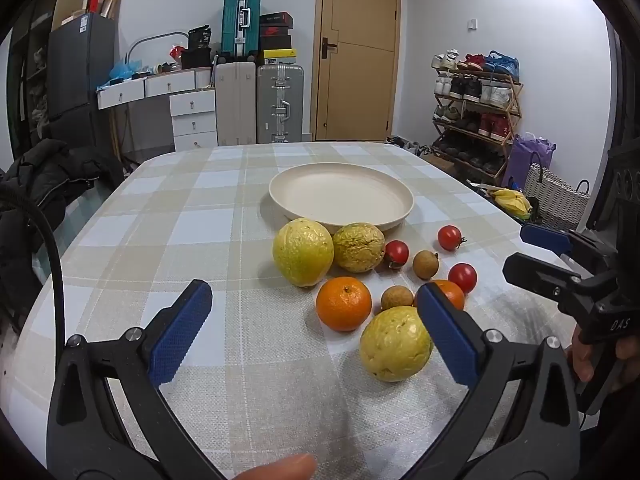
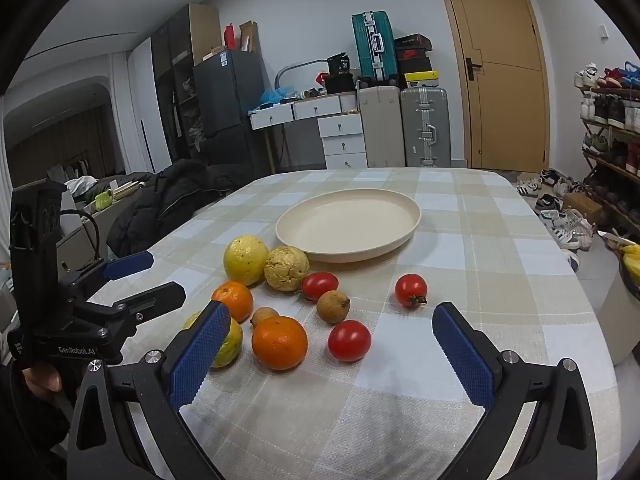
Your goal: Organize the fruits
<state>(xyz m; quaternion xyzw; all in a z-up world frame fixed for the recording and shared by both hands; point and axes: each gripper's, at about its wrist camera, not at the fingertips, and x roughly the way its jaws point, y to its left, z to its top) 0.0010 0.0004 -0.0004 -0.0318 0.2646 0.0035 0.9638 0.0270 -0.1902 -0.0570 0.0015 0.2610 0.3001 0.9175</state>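
Fruits lie loose on the checked tabletop (image 1: 192, 216), grouped just in front of a cream plate (image 1: 341, 195) that holds nothing. Nearest the plate: a smooth yellow fruit (image 1: 303, 252) and a wrinkled yellow fruit (image 1: 358, 247), touching each other; the wrinkled one sits against the plate rim. In front of them: an orange (image 1: 344, 303), a second orange (image 2: 279, 343), two brown longans (image 1: 425, 264) (image 1: 396, 298), and three cherry tomatoes (image 1: 396, 253) (image 1: 450, 237) (image 1: 463, 277). A third yellow fruit (image 1: 395, 343) lies closest to the person.

Left gripper (image 1: 316, 328): fingers spread wide, holding nothing, above the tabletop. Its right finger pad (image 1: 448, 336) overlaps the near yellow fruit and hides most of the second orange in the left wrist view; whether it touches either, I cannot tell.

Right gripper (image 2: 332, 356): fingers likewise wide apart and holding nothing, with the second orange and the nearest tomato between them in the right wrist view.

View differences: the right wrist view shows the second orange whole, while its left pad (image 2: 198, 354) covers much of the near yellow fruit. The left wrist view shows the right gripper at its right edge; the right wrist view shows the left gripper at its left edge.

Surroundings: black jacket (image 1: 44, 184) beside the tabletop at left, suitcases (image 1: 276, 104) and a wooden door (image 1: 358, 52) beyond, shoe rack (image 1: 476, 112) at right.
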